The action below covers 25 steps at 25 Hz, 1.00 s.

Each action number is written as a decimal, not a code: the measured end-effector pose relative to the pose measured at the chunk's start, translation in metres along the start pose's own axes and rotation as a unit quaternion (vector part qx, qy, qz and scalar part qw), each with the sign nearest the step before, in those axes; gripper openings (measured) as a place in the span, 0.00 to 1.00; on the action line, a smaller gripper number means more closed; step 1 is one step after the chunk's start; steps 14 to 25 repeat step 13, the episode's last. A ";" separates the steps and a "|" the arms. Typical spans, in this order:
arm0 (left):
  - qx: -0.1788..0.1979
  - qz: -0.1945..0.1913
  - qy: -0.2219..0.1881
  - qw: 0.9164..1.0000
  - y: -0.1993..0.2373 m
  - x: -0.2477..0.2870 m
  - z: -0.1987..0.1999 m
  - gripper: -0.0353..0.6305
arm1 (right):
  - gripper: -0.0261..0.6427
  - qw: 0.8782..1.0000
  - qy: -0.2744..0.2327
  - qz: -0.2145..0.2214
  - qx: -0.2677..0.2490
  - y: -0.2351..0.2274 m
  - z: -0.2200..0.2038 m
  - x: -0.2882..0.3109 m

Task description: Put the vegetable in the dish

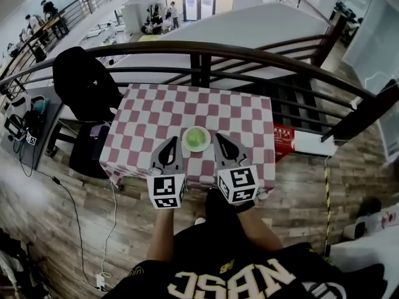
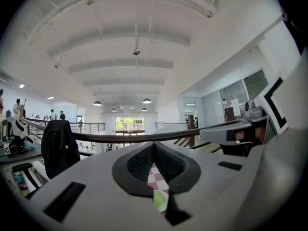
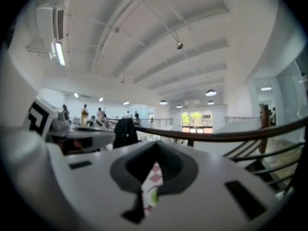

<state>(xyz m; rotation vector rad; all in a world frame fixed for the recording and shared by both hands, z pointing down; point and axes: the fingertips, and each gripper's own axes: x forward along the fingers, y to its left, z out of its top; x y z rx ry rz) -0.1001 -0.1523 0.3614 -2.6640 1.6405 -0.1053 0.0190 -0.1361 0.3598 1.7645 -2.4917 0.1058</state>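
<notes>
A round pale green dish [image 1: 196,138] sits near the front edge of a table with a red-and-white checked cloth [image 1: 187,108]. Its inside looks light green, and I cannot tell a vegetable apart from it. My left gripper [image 1: 171,142] is just left of the dish and my right gripper [image 1: 220,137] just right of it. Both are shut with nothing held. In the left gripper view the shut jaws [image 2: 154,150] leave a slit showing the cloth and a green sliver of the dish [image 2: 160,200]. The right gripper view [image 3: 156,149] shows the same dish sliver [image 3: 154,196].
A dark curved railing [image 1: 199,52] runs behind the table, with a stairwell beyond. A chair draped with a black jacket [image 1: 84,83] stands at the table's left, beside a desk with gear [image 1: 25,120]. A red box [image 1: 283,136] sits right of the table. A cable [image 1: 75,210] lies on the wooden floor.
</notes>
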 end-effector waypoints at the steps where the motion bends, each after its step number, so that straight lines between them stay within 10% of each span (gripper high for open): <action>1: 0.002 -0.003 -0.001 1.000 -0.002 -0.001 0.001 0.08 | 0.06 1.000 0.001 -0.002 0.001 0.001 -0.001 -0.001; 25: -0.011 0.001 -0.002 1.000 0.000 0.000 -0.010 0.08 | 0.06 0.999 0.029 -0.018 -0.002 0.001 -0.018 -0.001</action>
